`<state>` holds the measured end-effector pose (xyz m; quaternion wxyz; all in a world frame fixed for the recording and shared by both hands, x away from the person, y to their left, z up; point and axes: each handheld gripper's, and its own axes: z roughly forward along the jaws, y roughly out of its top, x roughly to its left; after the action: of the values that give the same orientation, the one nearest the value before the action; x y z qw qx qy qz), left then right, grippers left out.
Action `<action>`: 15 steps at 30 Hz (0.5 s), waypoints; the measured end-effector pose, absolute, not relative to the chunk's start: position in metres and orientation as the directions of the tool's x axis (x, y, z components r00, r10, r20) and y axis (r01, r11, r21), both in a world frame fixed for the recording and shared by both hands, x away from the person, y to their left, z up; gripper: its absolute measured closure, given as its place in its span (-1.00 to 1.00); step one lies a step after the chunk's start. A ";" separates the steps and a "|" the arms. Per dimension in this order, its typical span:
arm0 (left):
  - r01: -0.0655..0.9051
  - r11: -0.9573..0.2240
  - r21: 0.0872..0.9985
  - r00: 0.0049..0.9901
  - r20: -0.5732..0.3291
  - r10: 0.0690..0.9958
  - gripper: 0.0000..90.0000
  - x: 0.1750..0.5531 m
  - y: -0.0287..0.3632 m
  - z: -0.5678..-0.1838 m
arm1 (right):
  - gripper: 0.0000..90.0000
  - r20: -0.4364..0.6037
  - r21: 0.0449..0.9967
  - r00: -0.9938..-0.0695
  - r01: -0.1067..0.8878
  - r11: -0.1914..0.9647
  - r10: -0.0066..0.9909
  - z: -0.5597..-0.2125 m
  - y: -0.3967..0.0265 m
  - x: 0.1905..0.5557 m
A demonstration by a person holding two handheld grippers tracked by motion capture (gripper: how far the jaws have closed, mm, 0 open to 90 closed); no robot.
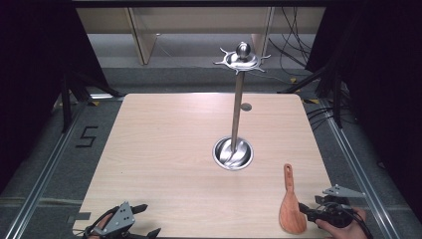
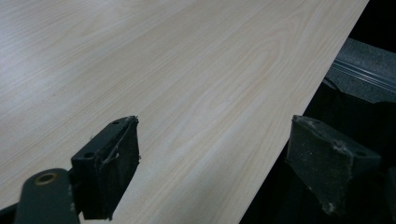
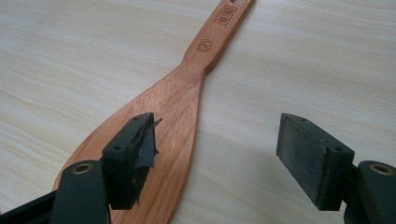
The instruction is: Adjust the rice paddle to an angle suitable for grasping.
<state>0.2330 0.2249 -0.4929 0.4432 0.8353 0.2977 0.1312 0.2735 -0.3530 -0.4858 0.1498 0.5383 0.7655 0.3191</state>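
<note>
**Wooden rice paddle lies flat by the right gripper's spread jaws**

Reddish-brown wood marks the rice paddle (image 1: 290,205), which lies flat on the pale wood-grain table (image 1: 169,149) near its front right corner, its broad blade toward the person and its narrow handle pointing away, toward the middle of the table. The right gripper (image 1: 307,213) sits at the table's front right edge, just beside the blade, with a hand (image 1: 343,226) around its body. In the right gripper view the jaws stand wide apart: one hangs over the paddle's blade (image 3: 159,121), the other over bare tabletop, and nothing is pinched between them. Whether the jaw over the blade touches the wood cannot be told.

The left gripper (image 1: 144,219) rests at the front left edge of the table, well apart from the paddle. Its jaws are also spread, with one over the tabletop (image 2: 177,84) and the other out past the table's edge, and nothing lies between them.

Near the middle of the table, well apart from both grippers, stands a steel utensil rack (image 1: 238,104): a round dish-shaped base, an upright pole, and a hooked ring with a ball knob on top.
</note>
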 end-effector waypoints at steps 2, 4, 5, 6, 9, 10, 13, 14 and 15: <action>0.377 -0.429 0.821 0.791 -0.045 0.610 -0.64 0.233 0.225 -0.493 | -0.35 0.117 0.638 -0.372 0.739 0.217 0.921 -0.485 -0.351 0.273; 0.380 -0.426 0.821 0.789 -0.047 0.612 -0.64 0.233 0.224 -0.493 | -0.34 0.107 0.647 -0.376 0.729 0.223 0.920 -0.486 -0.352 0.274; 0.379 -0.433 0.818 0.790 -0.042 0.612 -0.64 0.233 0.225 -0.493 | -0.34 0.101 0.654 -0.387 0.720 0.232 0.916 -0.486 -0.352 0.275; 0.379 -0.431 0.819 0.789 -0.043 0.612 -0.64 0.233 0.225 -0.493 | -0.33 0.145 0.636 -0.340 0.751 0.176 0.929 -0.484 -0.348 0.271; 0.378 -0.458 0.805 0.795 -0.028 0.607 -0.64 0.234 0.226 -0.492 | -0.32 0.098 0.676 -0.381 0.704 0.219 0.919 -0.483 -0.352 0.273; 0.378 -0.458 0.804 0.795 -0.028 0.606 -0.64 0.234 0.226 -0.492 | -0.32 0.127 0.668 -0.349 0.722 0.180 0.928 -0.481 -0.349 0.273; 0.383 -0.457 0.803 0.792 -0.031 0.609 -0.64 0.234 0.226 -0.493 | -0.29 0.155 0.648 -0.326 0.746 0.153 0.932 -0.479 -0.345 0.273; 0.383 -0.455 0.804 0.792 -0.031 0.610 -0.64 0.234 0.226 -0.493 | -0.29 0.138 0.637 -0.332 0.751 0.173 0.933 -0.479 -0.345 0.274; 0.383 -0.457 0.803 0.792 -0.032 0.609 -0.64 0.234 0.226 -0.493 | -0.28 0.133 0.655 -0.350 0.733 0.183 0.927 -0.479 -0.345 0.276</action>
<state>0.2341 0.2260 -0.4928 0.4302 0.8432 0.2943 0.1314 0.2764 -0.3451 -0.4794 0.1491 0.5503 0.7544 0.3253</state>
